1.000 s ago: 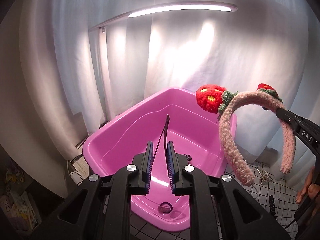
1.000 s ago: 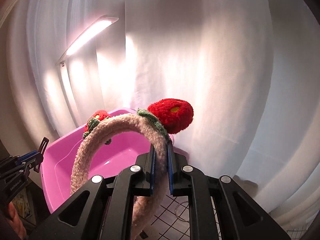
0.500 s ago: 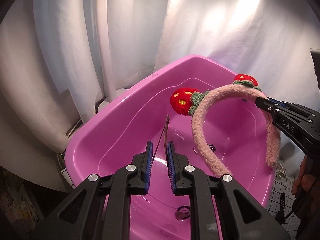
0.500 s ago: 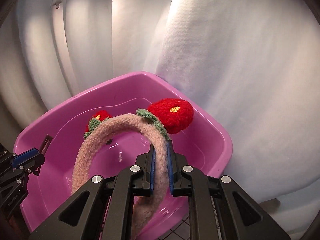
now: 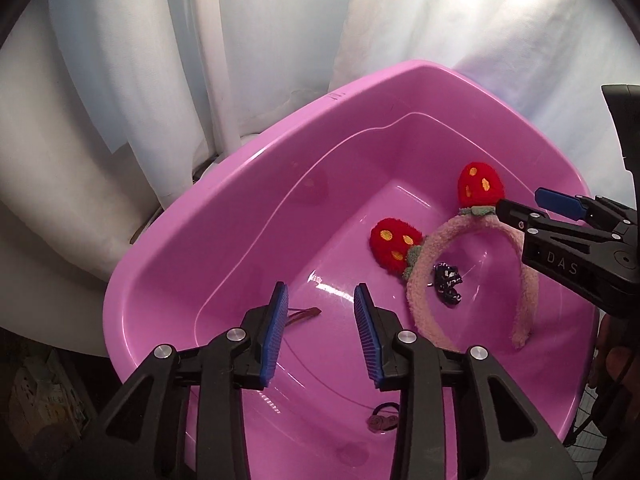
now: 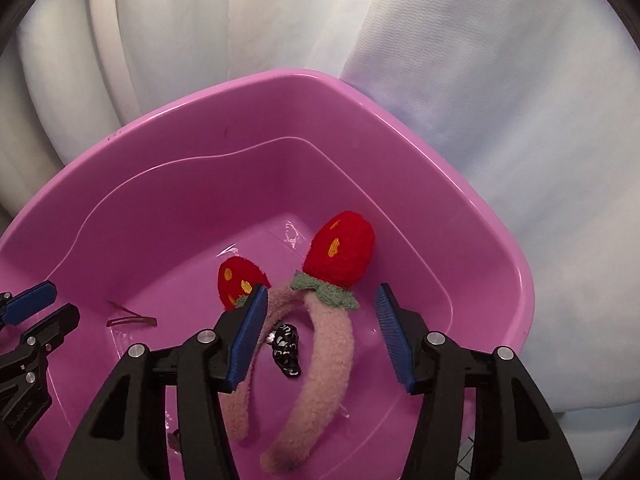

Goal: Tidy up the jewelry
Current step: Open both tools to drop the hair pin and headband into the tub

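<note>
A fuzzy pink headband with two red strawberries lies inside the pink plastic tub. My right gripper is open above the headband, its jaws spread on either side of it; it also shows in the left wrist view. My left gripper is open and empty over the tub's left half. A thin brown hair clip lies on the tub floor just beyond its left finger. A black patterned hair tie lies inside the headband's arc.
A small dark hair tie lies at the tub's near end. White curtains hang behind the tub. A white lamp post stands at the back left. A black-and-white grid surface shows at the lower right.
Both grippers have opened over the tub. The left let go of the thin hair clip and the right let go of the headband; both things now lie in the tub.
</note>
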### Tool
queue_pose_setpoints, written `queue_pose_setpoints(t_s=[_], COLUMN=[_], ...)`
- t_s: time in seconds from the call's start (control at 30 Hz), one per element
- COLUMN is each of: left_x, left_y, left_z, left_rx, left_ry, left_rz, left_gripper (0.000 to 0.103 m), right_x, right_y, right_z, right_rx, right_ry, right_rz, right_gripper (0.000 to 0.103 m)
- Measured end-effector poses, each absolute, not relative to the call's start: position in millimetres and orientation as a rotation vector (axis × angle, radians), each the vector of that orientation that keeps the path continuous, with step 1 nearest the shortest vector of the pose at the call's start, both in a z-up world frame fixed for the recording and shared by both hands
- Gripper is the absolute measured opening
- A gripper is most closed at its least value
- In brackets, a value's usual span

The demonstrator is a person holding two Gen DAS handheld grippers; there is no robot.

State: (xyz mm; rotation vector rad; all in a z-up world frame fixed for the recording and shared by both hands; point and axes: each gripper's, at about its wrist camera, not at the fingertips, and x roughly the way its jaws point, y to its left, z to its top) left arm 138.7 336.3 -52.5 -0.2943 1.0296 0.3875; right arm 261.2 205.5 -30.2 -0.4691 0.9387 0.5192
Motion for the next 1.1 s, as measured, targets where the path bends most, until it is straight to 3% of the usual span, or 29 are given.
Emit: queue_pose_setpoints(t_s=[0.07,0.13,1.1], left_x=[138.0,138.4,96.1], left_y=[331.2,329.4,311.8], left_z=[-49.0,-46.1,-11.7], left_rx=[-0.264,-0.264,-0.267], left_ry=[1.011,0.997,0.919], left_rz=[0.388,0.39,0.414], left_gripper=[0.06,0.068,0.072], right_x=[261.0,259.0,220.3], right_y=[201.0,201.0,184.5], right_z=[-30.5,-29.7,11.3], right_rx=[-0.478,-0.479,-0.425], right_ry=[0.933,0.928,0.864], right_rz=[0.511,0.512,0.552], right_gripper=[0.055,0.056,0.058])
